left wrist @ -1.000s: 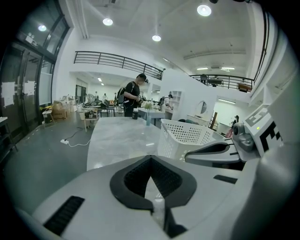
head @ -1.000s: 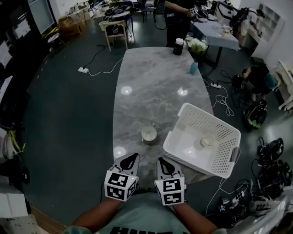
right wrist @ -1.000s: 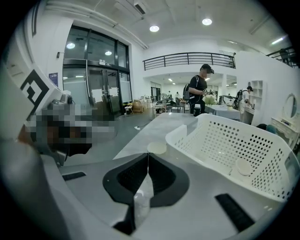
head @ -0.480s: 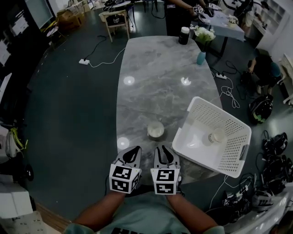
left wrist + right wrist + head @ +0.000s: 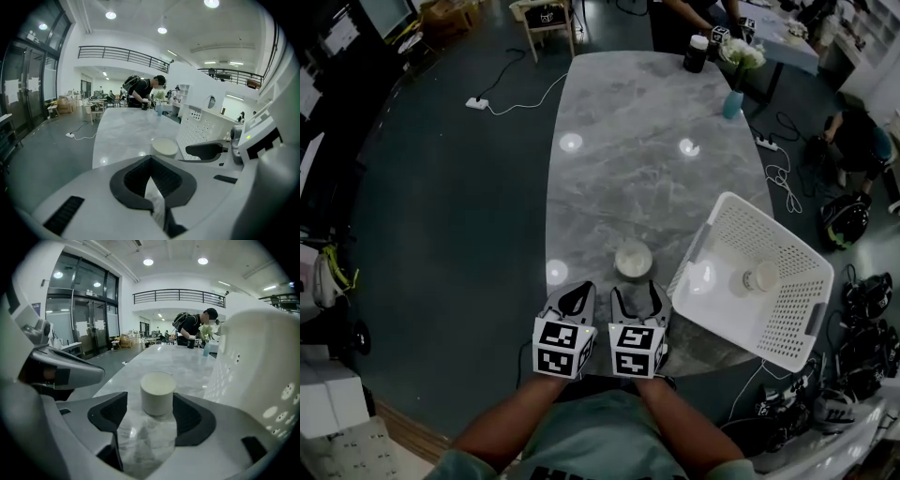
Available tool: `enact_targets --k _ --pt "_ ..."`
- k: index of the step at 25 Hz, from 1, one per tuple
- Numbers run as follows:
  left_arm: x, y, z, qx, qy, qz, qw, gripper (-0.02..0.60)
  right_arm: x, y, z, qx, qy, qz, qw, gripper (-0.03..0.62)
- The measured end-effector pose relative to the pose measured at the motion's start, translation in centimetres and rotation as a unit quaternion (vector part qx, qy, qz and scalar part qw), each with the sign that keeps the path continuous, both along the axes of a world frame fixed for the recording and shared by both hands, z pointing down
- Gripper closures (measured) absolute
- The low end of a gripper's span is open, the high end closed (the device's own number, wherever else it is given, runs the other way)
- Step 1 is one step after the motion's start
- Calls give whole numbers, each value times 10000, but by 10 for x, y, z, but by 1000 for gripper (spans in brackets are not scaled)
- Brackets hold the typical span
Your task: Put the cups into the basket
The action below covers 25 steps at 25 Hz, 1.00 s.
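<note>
Right gripper (image 5: 637, 292) first: I have its jaws spread, having just been opening, and the white cup (image 5: 633, 257) stands upright on the grey marble table (image 5: 628, 141) right at their mouth, just ahead of the tips and centred on the gap. In the right gripper view I see bare table on either side of the cup, so neither pad touches it. Just off this gripper's right side sits the white perforated basket (image 5: 792, 314), on the table near its right edge, its near wall filling the right of the same view. A second cup (image 5: 761, 277) rests on the basket floor, well to the right of the gripper and a little ahead of it; I cannot tell whether that one is upright. My left gripper (image 5: 577, 294) hangs just beside the right one, level with it over the near edge of the table, its jaws pressed together at the tips. From the left gripper the white cup lies ahead and a little to the right, with the basket wall beyond it.
</note>
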<state>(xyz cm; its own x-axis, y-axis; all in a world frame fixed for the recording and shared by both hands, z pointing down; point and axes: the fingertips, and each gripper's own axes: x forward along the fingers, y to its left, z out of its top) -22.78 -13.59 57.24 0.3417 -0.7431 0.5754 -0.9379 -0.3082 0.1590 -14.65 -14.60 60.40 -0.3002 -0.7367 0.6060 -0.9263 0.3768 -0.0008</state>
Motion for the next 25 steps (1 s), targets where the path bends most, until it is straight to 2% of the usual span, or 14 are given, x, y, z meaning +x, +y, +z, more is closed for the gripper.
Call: enact_targets --k 9,18,25 --pt "-8 -27 17 -89 -37 -15 10000 581 -12 -29 22 -77 87 142 9998 232" --pt "-11 -39 29 -177 -121 37 9998 581 -11 -62 37 -105 141 455 9988 221" --pt "-17 -44 40 -274 -167 14 9995 581 -14 -79 52 -161 268 307 9990 207"
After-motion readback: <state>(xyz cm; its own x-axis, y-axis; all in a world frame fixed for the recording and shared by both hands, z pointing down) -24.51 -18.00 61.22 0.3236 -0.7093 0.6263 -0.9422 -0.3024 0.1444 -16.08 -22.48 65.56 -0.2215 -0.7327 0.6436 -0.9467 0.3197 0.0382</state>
